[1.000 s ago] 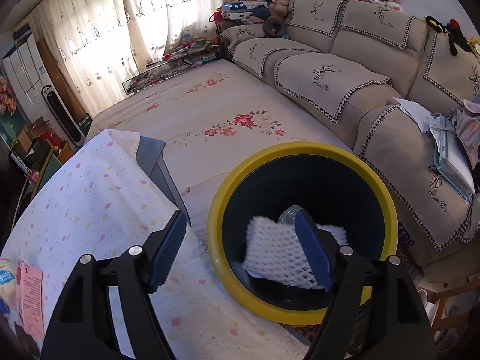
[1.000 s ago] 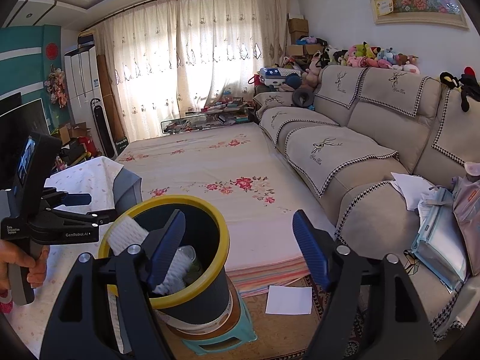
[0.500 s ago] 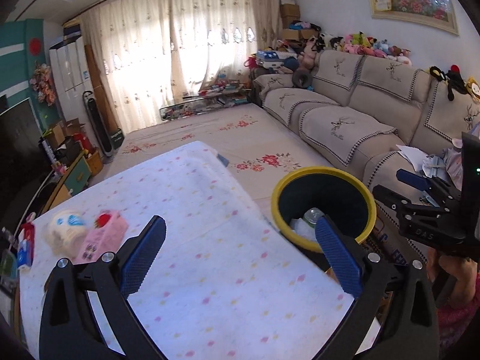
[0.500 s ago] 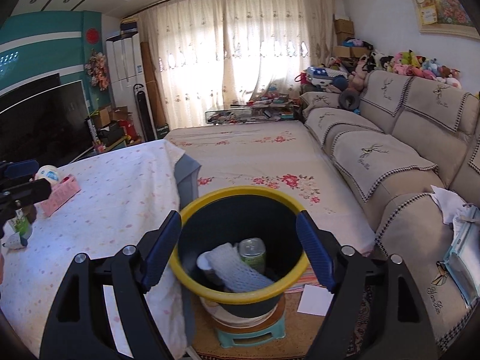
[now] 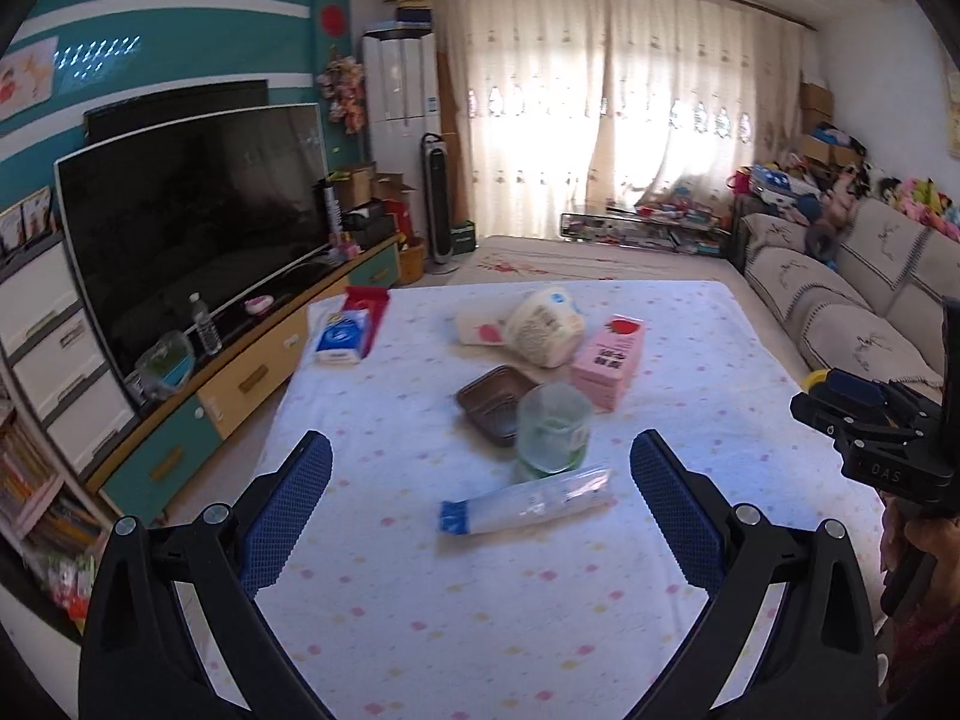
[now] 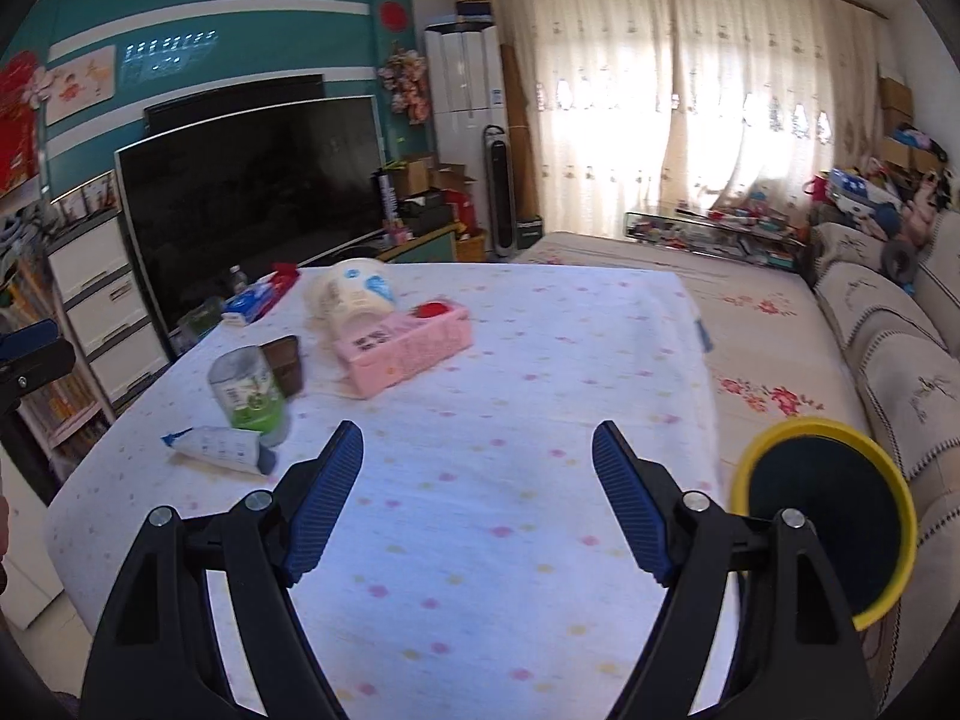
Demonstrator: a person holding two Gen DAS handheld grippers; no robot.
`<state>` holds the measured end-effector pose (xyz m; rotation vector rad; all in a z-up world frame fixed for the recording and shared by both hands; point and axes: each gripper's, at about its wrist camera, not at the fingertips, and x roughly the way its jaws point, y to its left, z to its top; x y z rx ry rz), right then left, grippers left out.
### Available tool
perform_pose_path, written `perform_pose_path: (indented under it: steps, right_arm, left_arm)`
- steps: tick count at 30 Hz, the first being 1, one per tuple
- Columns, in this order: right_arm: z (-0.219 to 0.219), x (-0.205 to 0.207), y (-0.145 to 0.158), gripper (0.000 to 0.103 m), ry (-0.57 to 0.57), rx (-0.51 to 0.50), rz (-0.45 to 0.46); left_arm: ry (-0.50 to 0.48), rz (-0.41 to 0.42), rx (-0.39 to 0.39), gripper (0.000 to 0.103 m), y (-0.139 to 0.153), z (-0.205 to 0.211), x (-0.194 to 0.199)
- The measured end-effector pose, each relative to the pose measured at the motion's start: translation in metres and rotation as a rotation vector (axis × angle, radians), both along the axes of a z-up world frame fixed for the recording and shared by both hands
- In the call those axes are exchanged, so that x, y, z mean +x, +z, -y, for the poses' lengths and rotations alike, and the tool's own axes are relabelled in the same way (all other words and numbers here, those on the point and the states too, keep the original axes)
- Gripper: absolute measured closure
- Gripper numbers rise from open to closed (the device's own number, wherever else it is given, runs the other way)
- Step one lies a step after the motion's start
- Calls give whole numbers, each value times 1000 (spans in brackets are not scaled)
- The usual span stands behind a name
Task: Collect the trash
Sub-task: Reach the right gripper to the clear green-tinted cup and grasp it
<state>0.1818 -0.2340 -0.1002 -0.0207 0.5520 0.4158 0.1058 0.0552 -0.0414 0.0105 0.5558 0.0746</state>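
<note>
Trash lies on a table with a white dotted cloth: a clear wrapper with a blue end, a clear plastic cup with a green label, a brown tray, a pink carton and a white tub on its side. My left gripper is open and empty, just short of the wrapper. My right gripper is open and empty over the bare cloth, right of the cup and wrapper. The yellow-rimmed bin stands beside the table's right edge.
A tissue pack lies at the table's far left. A large TV on a low cabinet stands to the left. A sofa runs along the right. A flowered mat lies beyond the table.
Both grippers have swung left from the bin to face the table. The bin, central before, is now at the right edge of the right wrist view.
</note>
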Motion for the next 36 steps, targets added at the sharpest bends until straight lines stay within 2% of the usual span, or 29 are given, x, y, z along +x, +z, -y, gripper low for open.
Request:
perform_pose_path:
  steps: [4,8,16,19,21,22,23,28,31,36]
  right_arm:
    - [-64,5,0,28,137,0,-18]
    - [-109,8,-4,28,228,-14,-38]
    - [-159,52,-21,28,241,-109,-136]
    - [-166,63,-27,28,250,-111,-171]
    - [-168,69,-32,36,241,-122,-190]
    - [-169,72,-35,51,243,-117,-207]
    - [-167,75,-38,54,243,-102,-219]
    - [-161,73,-34,55,230,-77,-202]
    - [-152,66,-22,55,207,-66,-161]
    - [-113,54,3,55,162,-18,-93]
  left_arm:
    - [59,-12,-39,5,-11,-45,-11]
    - [65,-18,-51,5,-19,-63,-14]
    - [47,-24,-72,5,-25,-57,-10]
    - [43,-35,-80,5,-29,-56,-7]
    - [40,-42,-82,5,-32,-54,-4]
    - [38,-45,-83,5,-33,-53,-4]
    - [36,-47,-85,5,-33,-52,-3]
    - [22,-61,-87,5,-38,-45,2]
    - [9,-66,-86,5,-40,-40,5]
    - [-20,-80,-78,5,-42,-26,12]
